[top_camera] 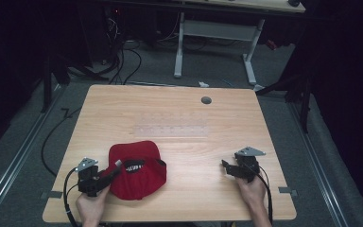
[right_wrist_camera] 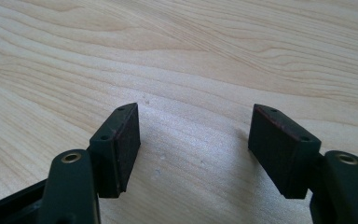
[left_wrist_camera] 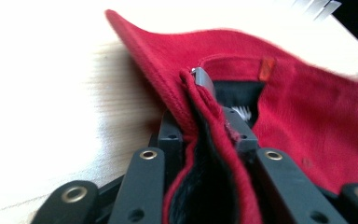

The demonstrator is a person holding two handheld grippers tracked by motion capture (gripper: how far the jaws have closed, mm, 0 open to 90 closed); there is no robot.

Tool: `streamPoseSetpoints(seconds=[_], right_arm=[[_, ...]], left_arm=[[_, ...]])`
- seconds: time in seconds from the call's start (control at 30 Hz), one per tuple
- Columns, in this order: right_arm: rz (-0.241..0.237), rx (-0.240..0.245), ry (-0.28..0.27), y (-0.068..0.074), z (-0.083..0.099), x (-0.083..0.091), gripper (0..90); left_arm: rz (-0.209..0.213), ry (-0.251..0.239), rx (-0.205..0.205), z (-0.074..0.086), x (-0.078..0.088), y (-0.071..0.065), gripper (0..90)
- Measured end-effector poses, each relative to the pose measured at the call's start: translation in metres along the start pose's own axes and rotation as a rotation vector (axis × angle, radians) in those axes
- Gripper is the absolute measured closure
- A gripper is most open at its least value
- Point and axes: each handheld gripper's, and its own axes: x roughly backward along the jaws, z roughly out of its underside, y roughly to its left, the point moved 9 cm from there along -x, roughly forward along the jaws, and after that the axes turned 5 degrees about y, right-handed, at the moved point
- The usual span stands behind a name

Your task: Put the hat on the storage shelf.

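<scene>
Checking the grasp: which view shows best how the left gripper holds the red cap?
The left gripper view: the left gripper is shut on the red cap, its edge fabric pinched between the jaws. The high view shows the whole cap on the table, but the grip is small there. The right gripper view shows bare wood.

Black label inside red cap [top_camera: 137, 169]: white lettering, too small to read.

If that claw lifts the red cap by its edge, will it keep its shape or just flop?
Probably flop somewhat: the red cap is soft cloth, and its edge already folds between the pads of the left claw. It looks light for its size. The woven fabric seems unlikely to slip, and it should drag across the table, not roll.
</scene>
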Motion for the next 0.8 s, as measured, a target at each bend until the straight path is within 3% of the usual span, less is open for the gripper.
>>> streamPoseSetpoints(seconds=[0.53,0.8], right_arm=[[-0.003,0.002,0.0,0.0,0.0,0.0,34.3],[-0.025,0.02,0.01,0.003,0.0,-0.001,27.1]], left_arm=[[0.075,0.019,-0.008,-0.012,0.006,-0.022,77.0],[0.127,0.06,-0.038,-0.016,0.004,-0.043,77.2]])
